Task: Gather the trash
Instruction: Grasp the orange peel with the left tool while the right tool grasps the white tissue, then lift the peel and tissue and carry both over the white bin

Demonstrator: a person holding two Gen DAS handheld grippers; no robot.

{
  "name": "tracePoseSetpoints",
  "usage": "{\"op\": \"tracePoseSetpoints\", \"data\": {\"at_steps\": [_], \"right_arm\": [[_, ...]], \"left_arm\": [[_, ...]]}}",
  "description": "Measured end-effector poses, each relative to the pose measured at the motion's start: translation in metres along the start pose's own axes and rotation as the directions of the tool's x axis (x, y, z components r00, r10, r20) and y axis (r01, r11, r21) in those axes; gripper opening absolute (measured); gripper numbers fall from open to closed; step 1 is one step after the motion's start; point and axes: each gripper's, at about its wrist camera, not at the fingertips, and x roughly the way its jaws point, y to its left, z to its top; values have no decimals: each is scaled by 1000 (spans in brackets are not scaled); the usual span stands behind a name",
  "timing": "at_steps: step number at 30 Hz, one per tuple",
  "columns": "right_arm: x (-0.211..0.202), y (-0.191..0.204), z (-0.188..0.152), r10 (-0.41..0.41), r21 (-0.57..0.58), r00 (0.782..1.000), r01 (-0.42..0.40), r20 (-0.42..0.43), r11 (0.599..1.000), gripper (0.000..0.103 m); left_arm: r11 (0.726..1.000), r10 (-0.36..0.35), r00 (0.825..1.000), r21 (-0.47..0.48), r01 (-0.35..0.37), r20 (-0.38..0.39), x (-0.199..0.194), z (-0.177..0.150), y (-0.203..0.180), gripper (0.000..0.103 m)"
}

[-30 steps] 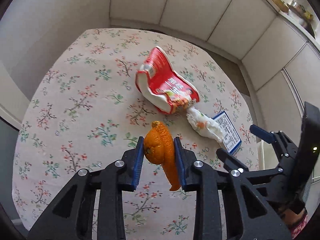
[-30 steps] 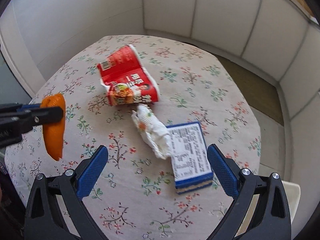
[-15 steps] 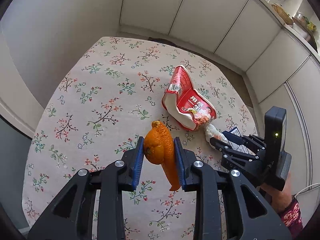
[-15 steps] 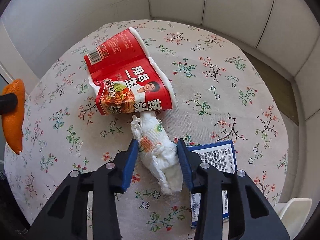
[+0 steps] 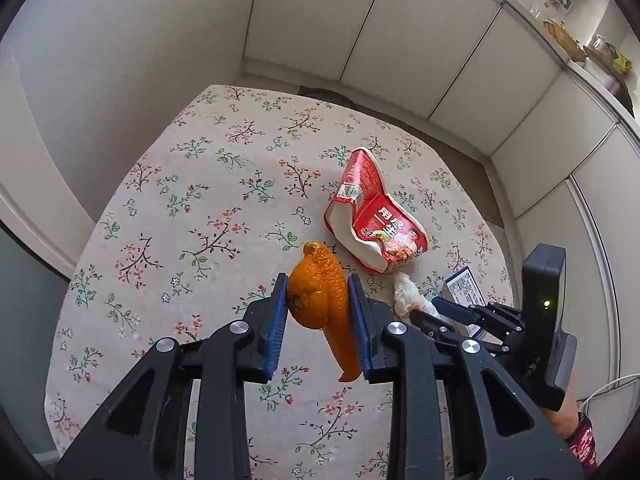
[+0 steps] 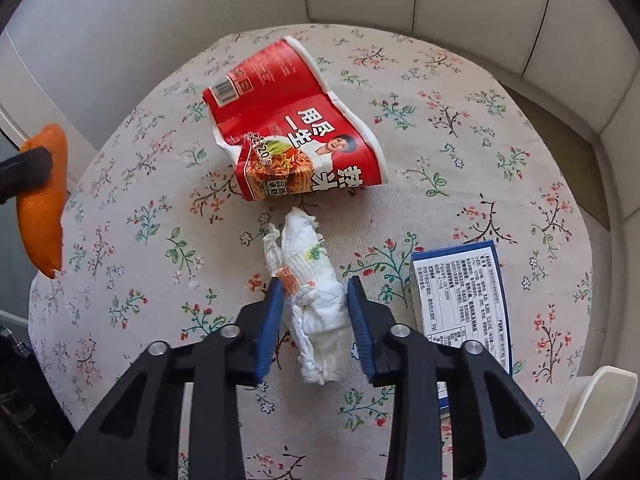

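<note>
My left gripper point(image 5: 318, 312) is shut on an orange peel point(image 5: 320, 304) and holds it above the floral tablecloth point(image 5: 200, 220). The peel also shows at the left edge of the right wrist view point(image 6: 44, 208). My right gripper point(image 6: 314, 316) is shut on a crumpled white tissue point(image 6: 310, 280) that lies on the cloth. In the left wrist view the tissue point(image 5: 406, 294) shows at the right gripper's tips. A crushed red noodle cup point(image 6: 292, 132) lies just beyond the tissue, also seen in the left wrist view point(image 5: 372, 220).
A blue and white box point(image 6: 462, 304) lies flat on the cloth right of the tissue, also seen in the left wrist view point(image 5: 464, 286). A white container point(image 6: 592, 404) stands off the table's right edge. White cabinet panels point(image 5: 400, 28) wall in the table.
My right gripper came down around the tissue and closed on it. My left gripper rose and drew back with the orange peel still held.
</note>
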Motion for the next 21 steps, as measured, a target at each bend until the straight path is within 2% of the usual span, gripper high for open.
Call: {"op": "tracePoseSetpoints", "data": {"at_steps": [1, 5, 6, 7, 8, 14, 21], "right_arm": [[3, 2, -1, 0, -2, 1000, 0, -4, 1000, 48], [15, 5, 0, 4, 2, 1000, -4, -26, 1000, 49], [16, 6, 1, 0, 4, 1000, 0, -20, 1000, 47], [16, 6, 1, 3, 7, 1000, -2, -14, 1000, 35], [15, 6, 2, 15, 13, 1000, -15, -9, 1000, 35], [-16, 7, 11, 19, 52, 996, -23, 88, 998, 34], [-69, 4, 16, 4, 92, 978, -23, 210, 996, 34]], "left_arm": [[1000, 0, 1000, -4, 0, -3, 1, 0, 1, 28], [1000, 2, 1000, -18, -3, -7, 3, 1, 6, 28], [1000, 3, 1000, -20, -3, -6, 2, 2, 6, 28], [1000, 4, 1000, -21, -4, -3, 2, 2, 6, 28], [1000, 6, 1000, -21, -6, 1, 1, 3, 6, 28], [999, 3, 1000, -32, -2, 25, -6, 5, 5, 28], [1000, -2, 996, -18, 4, 93, -23, 9, -4, 28]]}}
